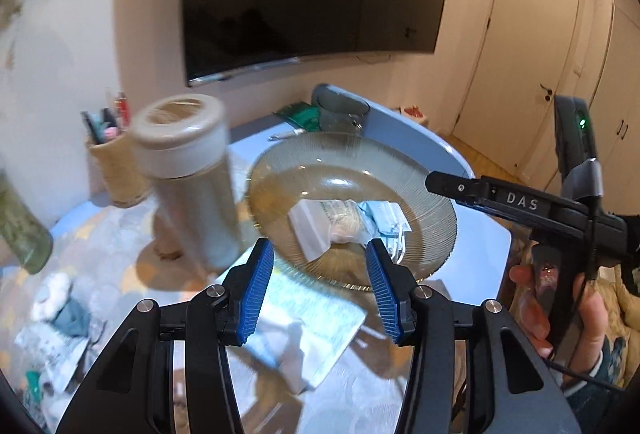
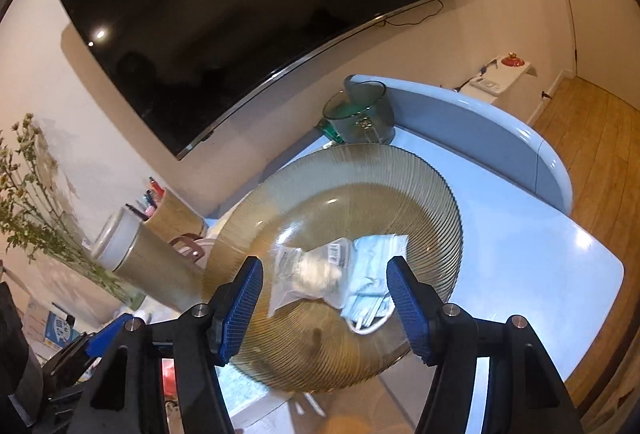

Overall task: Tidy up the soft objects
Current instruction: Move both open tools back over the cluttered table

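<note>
**Both grippers held open above the ribbed dish, two packets already in it**

The left gripper (image 1: pixel 320 274) was held wide, its blue pads (image 1: pixel 256 290) well apart and nothing between them. The right gripper (image 2: pixel 324 302) was likewise spread wide and empty. Both were poised just short of the ribbed glass plate (image 1: pixel 432 194), which rested on the pale blue table (image 2: pixel 540 274).

The step in hand was judged to be the gathering of soft packets into the plate. For this to be done well, a loose packet would be best taken near its edge with a light, shallow pinch, so that the film is not crushed. The tall lidded jar (image 1: pixel 188 178) stood just beside the plate and would need to be avoided on the way back. Any release was best made low over the plate's centre, because the rim slopes.

Counts, as far as could be seen:
- Two soft items lay in the plate: one clear bagged packet (image 2: pixel 312 270) and one pale blue mask packet (image 2: pixel 376 274), touching each other.
- At least two more packets (image 1: pixel 56 338) lay on the tablecloth to the left; blur prevented a surer count.
- One jar, one woven pen holder (image 1: pixel 114 170) and one dark glass jug (image 2: pixel 360 114) were counted.
- One flat white sheet or pouch (image 1: pixel 312 330) lay under the left gripper.
</note>
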